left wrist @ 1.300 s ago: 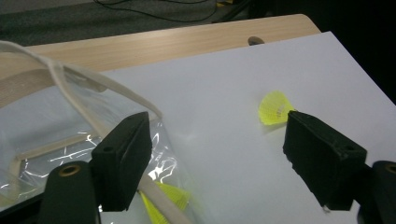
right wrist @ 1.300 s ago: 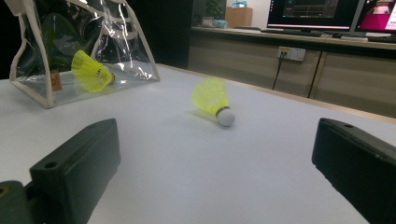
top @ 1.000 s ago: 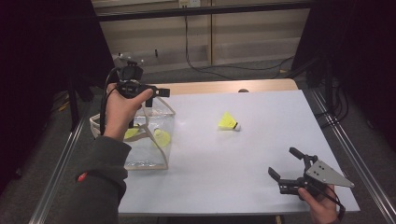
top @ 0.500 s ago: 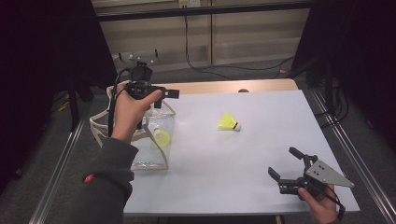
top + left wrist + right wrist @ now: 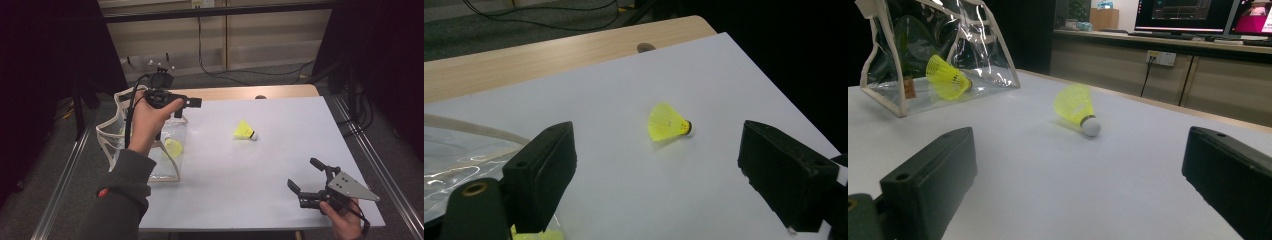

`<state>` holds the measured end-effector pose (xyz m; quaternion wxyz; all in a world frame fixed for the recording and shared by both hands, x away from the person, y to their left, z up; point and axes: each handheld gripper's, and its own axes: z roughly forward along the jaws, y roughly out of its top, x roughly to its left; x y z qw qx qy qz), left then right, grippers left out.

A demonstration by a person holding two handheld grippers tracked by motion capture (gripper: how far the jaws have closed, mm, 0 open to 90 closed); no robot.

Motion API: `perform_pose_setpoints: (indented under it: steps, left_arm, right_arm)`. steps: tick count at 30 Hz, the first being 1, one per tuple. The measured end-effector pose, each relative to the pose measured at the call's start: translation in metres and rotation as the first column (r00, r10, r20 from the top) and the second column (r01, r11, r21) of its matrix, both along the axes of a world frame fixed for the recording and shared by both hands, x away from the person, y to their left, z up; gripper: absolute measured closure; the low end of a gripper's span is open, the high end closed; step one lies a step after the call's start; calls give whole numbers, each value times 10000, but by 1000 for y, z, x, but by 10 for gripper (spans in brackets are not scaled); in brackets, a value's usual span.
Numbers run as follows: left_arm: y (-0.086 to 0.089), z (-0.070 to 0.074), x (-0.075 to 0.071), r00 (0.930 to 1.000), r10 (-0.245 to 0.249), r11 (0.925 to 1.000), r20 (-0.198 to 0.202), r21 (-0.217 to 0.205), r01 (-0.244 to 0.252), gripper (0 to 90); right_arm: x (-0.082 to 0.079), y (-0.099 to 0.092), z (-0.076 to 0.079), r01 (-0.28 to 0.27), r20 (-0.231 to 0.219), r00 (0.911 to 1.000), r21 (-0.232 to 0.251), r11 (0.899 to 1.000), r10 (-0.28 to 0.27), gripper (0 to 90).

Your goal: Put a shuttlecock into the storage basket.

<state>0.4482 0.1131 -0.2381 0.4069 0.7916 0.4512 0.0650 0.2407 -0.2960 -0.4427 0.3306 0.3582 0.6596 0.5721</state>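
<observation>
1. Left third of the high view: clear bag (image 5: 150, 150) with cream trim stands open on the table's left edge. One yellow shuttlecock (image 5: 172, 147) is already inside it, low against the clear wall. In the right gripper view the same bagged shuttlecock (image 5: 948, 76) sits at upper left behind the plastic.
2. Left gripper (image 5: 187, 102), upper left of the high view, is held above the bag mouth, pointing toward frame centre. Jaws stand wide apart, nothing between them; they have just been opening a little further. In the left gripper view both black jaws frame bare table.
3. Centre of the high view: second shuttlecock (image 5: 243, 131) lies loose on its side on the white table (image 5: 260, 200), cork end toward the right, well apart from both grippers. In the left gripper view it (image 5: 667, 123) sits mid-frame between the jaw lines but far ahead.
4. Lower right of the high view: right gripper (image 5: 306, 176) is low near the table's front edge, jaws spread, empty, aimed at the loose shuttlecock (image 5: 1077, 112).
5. Progress judgement: roughly half done. One shuttlecock bagged, one left on the table.
6. Left to do, likely: reach the loose shuttlecock, close on its skirt or cork, carry to the bag mouth, drop it in.
</observation>
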Motion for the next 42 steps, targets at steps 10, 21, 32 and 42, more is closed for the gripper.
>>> perform_pose_setpoints:
  steps: [10, 21, 32, 42]
  left_arm:
    - [-13, -7, -3, 9998, -204, 9998, 60, -23, 204, 135]
    - [-24, -16, -3, 9990, -366, 9993, 237, 45, 365, 118]
    - [-33, -26, -4, 9982, -534, 9985, 277, -94, 537, 104]
    - [-41, -38, -5, 9970, -698, 9973, 322, -188, 704, 96]
  right_arm:
    - [-1, 0, 0, 23, -8, 10000, 23, 10000, -23, 10]
    - [-3, -3, 0, 111, -15, 9999, -25, 9999, -111, 10]
    - [-3, -2, 0, 104, -30, 9999, -25, 9999, -104, 10]
    - [-2, -2, 0, 71, -47, 10000, -7, 10000, -71, 10]
